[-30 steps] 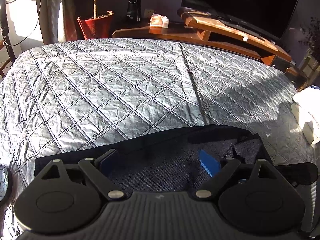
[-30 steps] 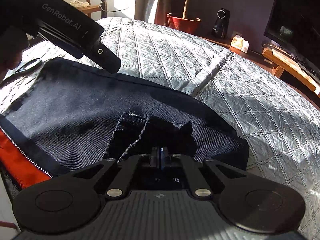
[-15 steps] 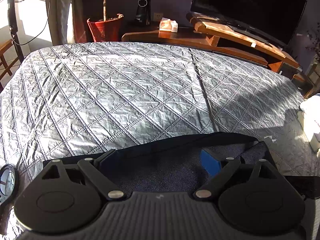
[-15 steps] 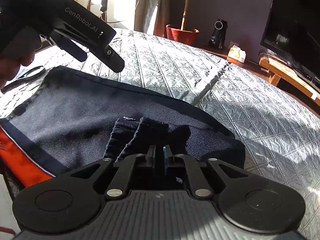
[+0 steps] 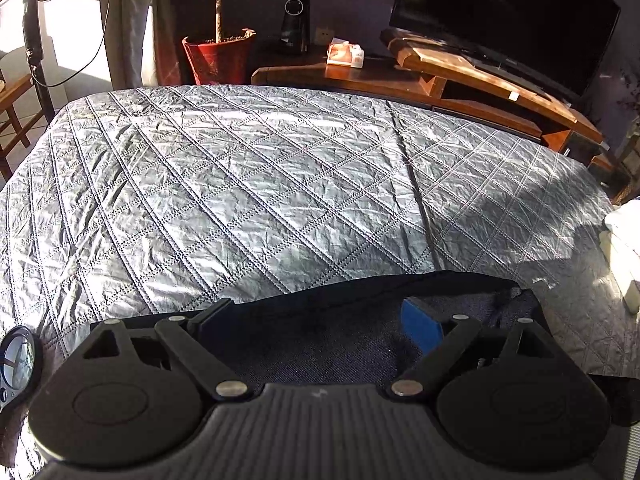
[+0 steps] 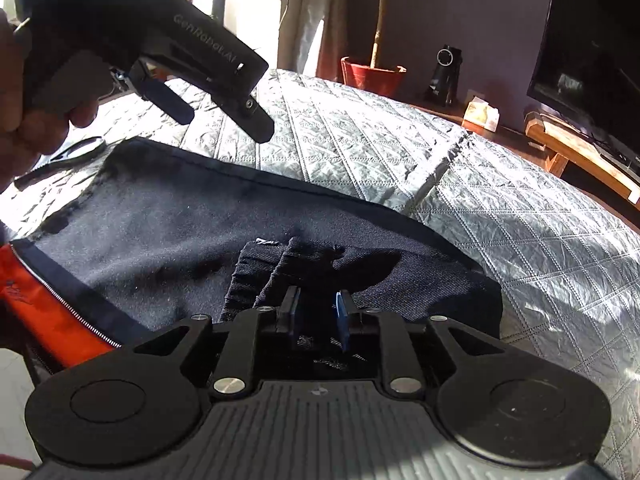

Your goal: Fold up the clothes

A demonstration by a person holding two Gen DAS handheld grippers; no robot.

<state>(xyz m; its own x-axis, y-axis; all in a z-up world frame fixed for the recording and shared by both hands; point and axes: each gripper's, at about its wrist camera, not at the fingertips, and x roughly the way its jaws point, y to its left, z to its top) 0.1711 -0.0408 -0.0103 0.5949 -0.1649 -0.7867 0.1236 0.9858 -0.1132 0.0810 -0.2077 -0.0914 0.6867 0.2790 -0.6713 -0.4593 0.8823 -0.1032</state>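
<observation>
1. Left wrist view: the left gripper [image 5: 316, 316] has its jaws spread wide, with nothing pinched between them. It hangs over the near end of a dark navy garment [image 5: 340, 344].
2. The garment lies flat at the near edge of a grey quilted bedspread [image 5: 260, 184]; its far hem runs across the view just beyond the blue pad on the right finger.
3. Left of the garment, at the picture's edge, lies a round magnifying glass [image 5: 16, 360]. Right of the garment, at the bedspread's side, sits a pale folded stack [image 5: 624, 256], partly cut off.
4. Beyond the bedspread stand a red plant pot [image 5: 218, 60], a wooden TV bench [image 5: 460, 80] and a dark television [image 5: 500, 16].
5. Right wrist view: the right gripper [image 6: 316, 312] has jaws that are opening, now a narrow gap apart. A bunched fold of the garment [image 6: 160, 240] sits just beyond the tips and dark cloth shows in the gap, but the pads do not press on it.
6. The garment spreads leftward from that fold, with an orange lining [image 6: 48, 316] and a zip along its near left edge.
7. Above the garment's far left corner, a hand [image 6: 24, 120] holds the left gripper clear of the cloth, fingers apart and empty.
</observation>
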